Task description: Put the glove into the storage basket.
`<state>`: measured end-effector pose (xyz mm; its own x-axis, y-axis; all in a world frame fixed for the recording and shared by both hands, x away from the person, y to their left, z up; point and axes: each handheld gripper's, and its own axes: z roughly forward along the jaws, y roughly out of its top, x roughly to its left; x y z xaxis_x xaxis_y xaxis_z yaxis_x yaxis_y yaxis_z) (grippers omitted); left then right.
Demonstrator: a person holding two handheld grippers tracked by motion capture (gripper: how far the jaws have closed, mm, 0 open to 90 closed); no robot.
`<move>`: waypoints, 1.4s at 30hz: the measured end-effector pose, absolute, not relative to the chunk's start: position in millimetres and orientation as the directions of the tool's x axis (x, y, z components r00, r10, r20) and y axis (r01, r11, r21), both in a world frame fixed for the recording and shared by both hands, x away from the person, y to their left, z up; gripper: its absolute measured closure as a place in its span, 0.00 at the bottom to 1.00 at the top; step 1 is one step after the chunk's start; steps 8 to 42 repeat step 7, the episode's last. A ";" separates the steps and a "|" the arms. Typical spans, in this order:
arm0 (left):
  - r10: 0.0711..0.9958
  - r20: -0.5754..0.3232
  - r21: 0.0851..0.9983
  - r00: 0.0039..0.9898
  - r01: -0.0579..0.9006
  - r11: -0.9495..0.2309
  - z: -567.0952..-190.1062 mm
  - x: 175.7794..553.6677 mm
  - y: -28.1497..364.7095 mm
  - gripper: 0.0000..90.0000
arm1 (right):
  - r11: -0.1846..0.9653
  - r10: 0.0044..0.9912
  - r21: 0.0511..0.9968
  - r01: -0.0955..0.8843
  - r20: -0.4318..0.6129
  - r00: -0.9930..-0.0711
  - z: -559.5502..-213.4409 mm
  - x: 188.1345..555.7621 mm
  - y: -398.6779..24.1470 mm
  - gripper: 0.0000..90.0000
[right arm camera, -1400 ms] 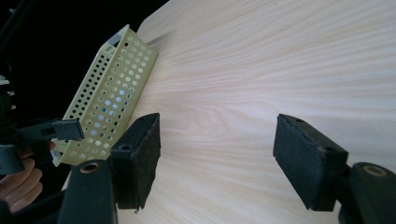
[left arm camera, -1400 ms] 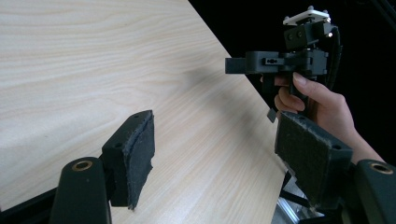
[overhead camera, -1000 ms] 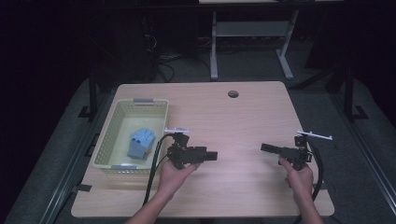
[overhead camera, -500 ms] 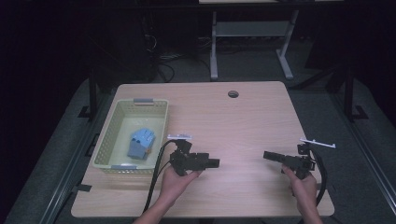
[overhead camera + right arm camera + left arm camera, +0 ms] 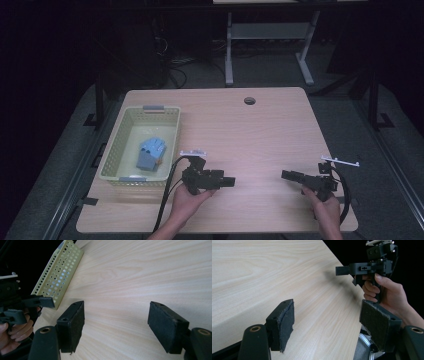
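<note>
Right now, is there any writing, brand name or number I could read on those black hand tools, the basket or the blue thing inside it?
None can be read: no writing shows on the left gripper, right gripper, basket, blue object or table.

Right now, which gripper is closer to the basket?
The left gripper: it sits just off the front right corner of the yellow basket, jaws open and pointing away from it. The right gripper is far across the table, near its right edge.
</note>
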<state>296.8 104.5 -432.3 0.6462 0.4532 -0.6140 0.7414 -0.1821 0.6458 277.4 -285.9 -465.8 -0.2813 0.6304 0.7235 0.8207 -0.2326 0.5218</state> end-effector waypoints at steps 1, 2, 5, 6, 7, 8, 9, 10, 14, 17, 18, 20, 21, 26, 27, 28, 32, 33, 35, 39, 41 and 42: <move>0.451 -0.612 0.647 0.649 0.739 -0.186 -432.8 296.0 104.4 0.30 | -0.229 0.628 0.523 0.821 0.724 -0.286 -466.5 276.4 -285.2 0.32; 0.444 -0.617 0.644 0.650 0.741 -0.189 -433.0 295.1 103.9 0.30 | -0.223 0.627 0.523 0.823 0.723 -0.290 -467.1 275.2 -284.6 0.32; 0.445 -0.598 0.656 0.667 0.726 -0.207 -432.2 293.1 103.9 0.30 | -0.214 0.624 0.529 0.821 0.721 -0.301 -465.7 272.4 -282.5 0.32; 0.445 -0.593 0.661 0.671 0.721 -0.207 -432.1 292.4 104.0 0.30 | -0.213 0.625 0.535 0.818 0.718 -0.307 -465.3 272.1 -282.2 0.32; 0.443 -0.591 0.662 0.674 0.719 -0.210 -431.9 292.2 104.6 0.30 | -0.208 0.625 0.538 0.817 0.716 -0.312 -464.2 271.7 -281.5 0.32; 0.443 -0.591 0.662 0.674 0.719 -0.210 -431.9 292.2 104.6 0.30 | -0.208 0.625 0.538 0.817 0.716 -0.312 -464.2 271.7 -281.5 0.32; 0.443 -0.591 0.662 0.674 0.719 -0.210 -431.9 292.2 104.6 0.30 | -0.208 0.625 0.538 0.817 0.716 -0.312 -464.2 271.7 -281.5 0.32; 0.443 -0.591 0.662 0.674 0.719 -0.210 -431.9 292.2 104.6 0.30 | -0.208 0.625 0.538 0.817 0.716 -0.312 -464.2 271.7 -281.5 0.32; 0.443 -0.591 0.662 0.674 0.719 -0.210 -431.9 292.2 104.6 0.30 | -0.208 0.625 0.538 0.817 0.716 -0.312 -464.2 271.7 -281.5 0.32; 0.443 -0.591 0.662 0.674 0.719 -0.210 -431.9 292.2 104.6 0.30 | -0.208 0.625 0.538 0.817 0.716 -0.312 -464.2 271.7 -281.5 0.32; 0.443 -0.591 0.662 0.674 0.719 -0.210 -431.9 292.2 104.6 0.30 | -0.208 0.625 0.538 0.817 0.716 -0.312 -464.2 271.7 -281.5 0.32; 0.443 -0.591 0.662 0.674 0.719 -0.210 -431.9 292.2 104.6 0.30 | -0.208 0.625 0.538 0.817 0.716 -0.312 -464.2 271.7 -281.5 0.32; 0.443 -0.591 0.662 0.674 0.719 -0.210 -431.9 292.2 104.6 0.30 | -0.208 0.625 0.538 0.817 0.716 -0.312 -464.2 271.7 -281.5 0.32; 0.443 -0.591 0.662 0.674 0.719 -0.210 -431.9 292.2 104.6 0.30 | -0.208 0.625 0.538 0.817 0.716 -0.312 -464.2 271.7 -281.5 0.32; 0.443 -0.591 0.662 0.674 0.719 -0.210 -431.9 292.2 104.6 0.30 | -0.208 0.625 0.538 0.817 0.716 -0.312 -464.2 271.7 -281.5 0.32; 0.443 -0.591 0.662 0.674 0.719 -0.210 -431.9 292.2 104.6 0.30 | -0.208 0.625 0.538 0.817 0.716 -0.312 -464.2 271.7 -281.5 0.32; 0.443 -0.591 0.662 0.674 0.719 -0.210 -431.9 292.2 104.6 0.30 | -0.208 0.625 0.538 0.817 0.716 -0.312 -464.2 271.7 -281.5 0.32; 0.443 -0.591 0.662 0.674 0.719 -0.210 -431.9 292.2 104.6 0.30 | -0.208 0.625 0.538 0.817 0.716 -0.312 -464.2 271.7 -281.5 0.32; 0.443 -0.591 0.662 0.674 0.719 -0.210 -431.9 292.2 104.6 0.30 | -0.208 0.625 0.538 0.817 0.716 -0.312 -464.2 271.7 -281.5 0.32; 0.443 -0.591 0.662 0.674 0.719 -0.210 -431.9 292.2 104.6 0.30 | -0.208 0.625 0.538 0.817 0.716 -0.312 -464.2 271.7 -281.5 0.32; 0.443 -0.591 0.662 0.674 0.719 -0.210 -431.9 292.2 104.6 0.30 | -0.208 0.625 0.538 0.817 0.716 -0.312 -464.2 271.7 -281.5 0.32; 0.443 -0.591 0.662 0.674 0.719 -0.210 -431.9 292.2 104.6 0.30 | -0.208 0.625 0.538 0.817 0.716 -0.312 -464.2 271.7 -281.5 0.32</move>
